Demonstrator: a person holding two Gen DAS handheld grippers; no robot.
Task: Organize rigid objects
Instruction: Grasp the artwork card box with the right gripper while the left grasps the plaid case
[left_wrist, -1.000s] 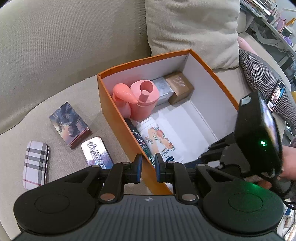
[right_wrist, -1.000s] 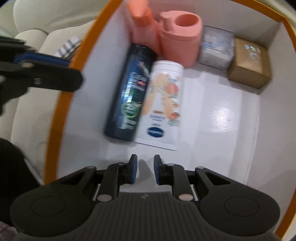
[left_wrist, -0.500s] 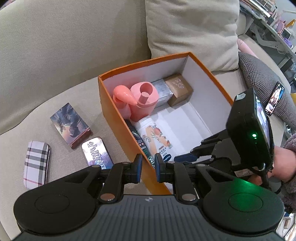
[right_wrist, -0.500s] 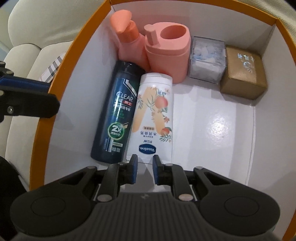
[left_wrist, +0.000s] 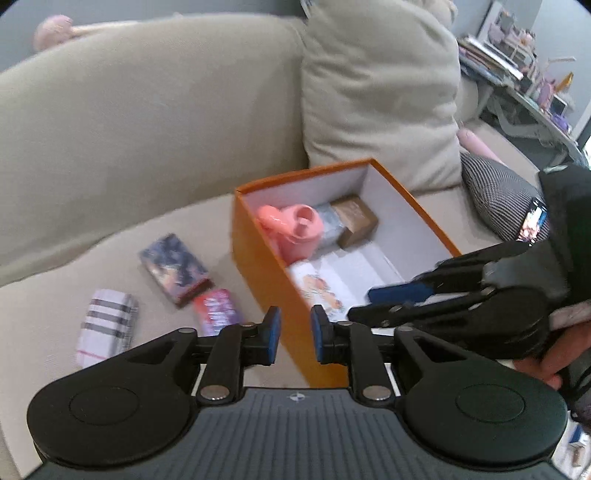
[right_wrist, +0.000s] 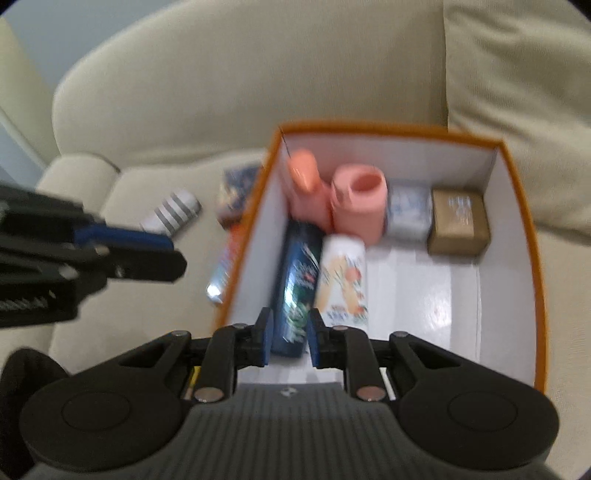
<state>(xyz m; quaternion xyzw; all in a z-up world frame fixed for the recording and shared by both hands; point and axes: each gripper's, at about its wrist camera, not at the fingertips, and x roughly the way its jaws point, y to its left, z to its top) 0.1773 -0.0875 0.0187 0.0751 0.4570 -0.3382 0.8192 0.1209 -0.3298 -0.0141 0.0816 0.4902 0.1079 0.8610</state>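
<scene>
Orange box (left_wrist: 258, 254) sits on the beige sofa seat (left_wrist: 122, 258), open-topped, white inside. Both views are motion-blurred.

Contents, right wrist view: coral pump bottle (right_wrist: 304, 184) in the corner at 11 o'clock, pink cup (right_wrist: 360, 203) just beside it, then a clear pale cube (right_wrist: 408, 212) and a brown carton (right_wrist: 460, 221) along the far wall toward 1 o'clock. A dark blue shampoo bottle (right_wrist: 297, 291) and a white lotion bottle (right_wrist: 343, 280) lie flat side by side, touching, in front of the pink pair. The right half of the box floor is bare white.

Outside the box, left wrist view, at 9 to 10 o'clock on the seat: picture-printed box (left_wrist: 173, 269), a small shiny tin (left_wrist: 218, 314) near the box wall, and a plaid case (left_wrist: 107, 328) farther left. All three lie apart from the box.

Left tongs (left_wrist: 294, 334) are released, a narrow gap between the blue-padded tips, nothing between them; they hover over the near orange wall. Right tongs (right_wrist: 286, 338) are likewise released and empty, poised above the box's near edge, with the base of the shampoo bottle seen through the gap. In the left wrist view the right tongs show at 3 o'clock, over the box's near right corner.

A beige cushion (left_wrist: 380, 96) leans behind the box; a houndstooth pillow (left_wrist: 498, 195) lies at 2 o'clock.
</scene>
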